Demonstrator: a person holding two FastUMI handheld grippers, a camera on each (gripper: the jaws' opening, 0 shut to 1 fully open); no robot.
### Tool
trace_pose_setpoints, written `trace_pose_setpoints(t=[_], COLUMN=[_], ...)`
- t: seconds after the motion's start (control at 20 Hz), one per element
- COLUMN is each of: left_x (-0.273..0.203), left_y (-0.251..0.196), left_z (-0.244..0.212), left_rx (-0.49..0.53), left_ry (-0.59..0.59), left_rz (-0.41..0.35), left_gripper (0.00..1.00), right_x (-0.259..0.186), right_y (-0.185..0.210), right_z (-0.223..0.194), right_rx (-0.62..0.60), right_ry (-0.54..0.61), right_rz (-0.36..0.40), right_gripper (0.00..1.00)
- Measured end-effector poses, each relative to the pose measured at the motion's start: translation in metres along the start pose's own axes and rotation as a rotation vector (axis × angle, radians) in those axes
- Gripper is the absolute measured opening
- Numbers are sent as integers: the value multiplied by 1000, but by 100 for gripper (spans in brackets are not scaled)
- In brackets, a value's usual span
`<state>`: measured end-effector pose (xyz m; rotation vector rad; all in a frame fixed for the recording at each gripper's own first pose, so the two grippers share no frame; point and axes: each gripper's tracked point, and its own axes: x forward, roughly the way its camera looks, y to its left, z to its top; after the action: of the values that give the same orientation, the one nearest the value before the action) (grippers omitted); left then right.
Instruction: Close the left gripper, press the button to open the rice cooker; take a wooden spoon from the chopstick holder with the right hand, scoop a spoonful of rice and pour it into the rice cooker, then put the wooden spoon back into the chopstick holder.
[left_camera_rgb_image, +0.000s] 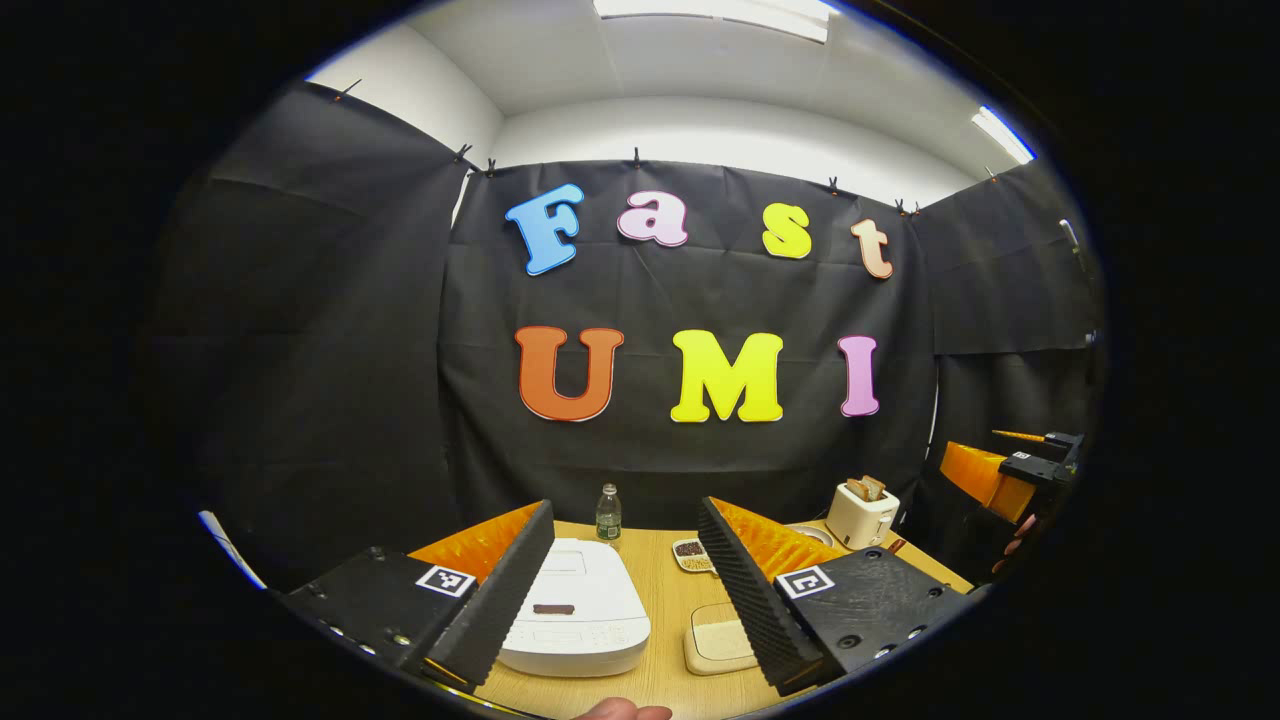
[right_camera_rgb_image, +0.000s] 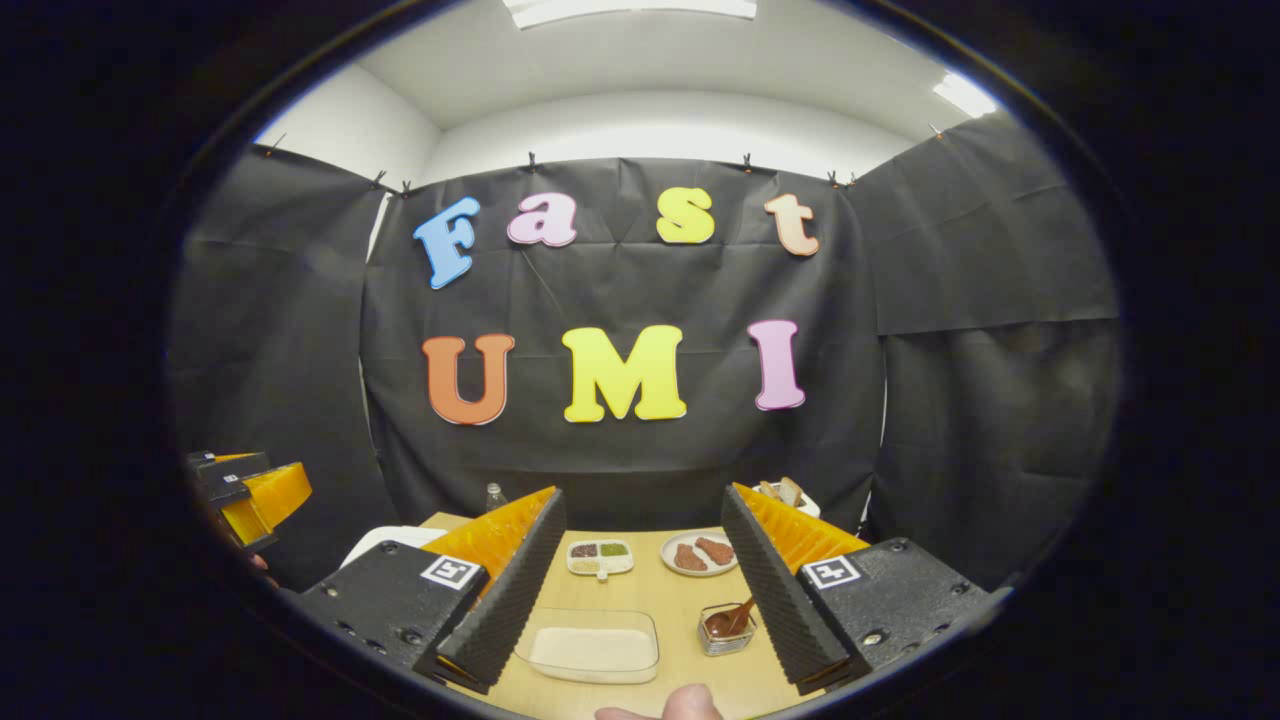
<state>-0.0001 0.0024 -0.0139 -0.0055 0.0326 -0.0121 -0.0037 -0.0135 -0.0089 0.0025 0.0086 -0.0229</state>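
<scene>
In the left gripper view: left gripper (left_camera_rgb_image: 625, 590) wide open above the counter (left_camera_rgb_image: 665, 600), jaws holding nothing. Between the jaws, close against the left one, a white rice cooker (left_camera_rgb_image: 580, 610) with lid closed. Beyond it, a small glass bottle (left_camera_rgb_image: 608, 513) upright near the booth wall. Toward the right jaw, a small divided dish (left_camera_rgb_image: 690, 555) with grains, and nearer the camera a container of rice (left_camera_rgb_image: 718, 640), partly hidden behind that jaw. Past the right jaw, a white toaster (left_camera_rgb_image: 862, 512) with bread in the slots. Far to the right, the right gripper (left_camera_rgb_image: 1010, 465), seen from the side, well apart.

In the right gripper view: far left, the left gripper (right_camera_rgb_image: 245, 495). Right gripper (right_camera_rgb_image: 645, 590) also wide open, empty. Between its jaws, from left: the clear rice container (right_camera_rgb_image: 590, 648), a divided dish (right_camera_rgb_image: 599, 558) behind it, a plate (right_camera_rgb_image: 700, 553) with brown pieces, then just beside the right jaw a small clear chopstick holder (right_camera_rgb_image: 725, 630) with the wooden spoon (right_camera_rgb_image: 738, 612) tilted inside.
</scene>
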Motion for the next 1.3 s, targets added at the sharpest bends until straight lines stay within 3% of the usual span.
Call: trace_pose_setpoints(t=[0.35,0.6,0.75,0.85,0.9,0.95,1.0,1.05,1.1,1.15,1.2,1.3], left_x=[9,28,48,55,57,61,64,68,72,75,78,87], left_y=[10,32,58,70,74,80,82,86,90,93,91,93], left_z=[-25,-57,-82,-104,-117,-129,-137,-144,-151,-159,-166,-174], left_rx=[-20,-58,-88,-126,-149,-173,-198,-226,-252,-281,-302,-339], left_ry=[82,231,343,430,485,536,577,610,639,675,703,729], left_rz=[3,-11,21,39,51,68,77,85,93,90,79,63], left_gripper=[94,94,92,75,61,66,38,32,14,6,1,1], right_x=[7,17,21,24,26,29,31,34,35,37,39,45], right_y=[-11,-21,-27,-33,-36,-37,-40,-42,-45,-50,-55,-63], right_z=[-10,-25,-31,-32,-34,-38,-41,-45,-47,-48,-50,-55], right_rx=[-8,11,1,-15,-21,-23,-23,-21,-19,-18,-18,-12], right_ry=[26,75,101,98,104,112,123,134,140,144,148,160], right_rz=[-15,-20,-16,-24,-25,-24,-25,-25,-27,-31,-39,-48], right_gripper=[100,100,100,100,100,100,100,100,100,100,100,100])
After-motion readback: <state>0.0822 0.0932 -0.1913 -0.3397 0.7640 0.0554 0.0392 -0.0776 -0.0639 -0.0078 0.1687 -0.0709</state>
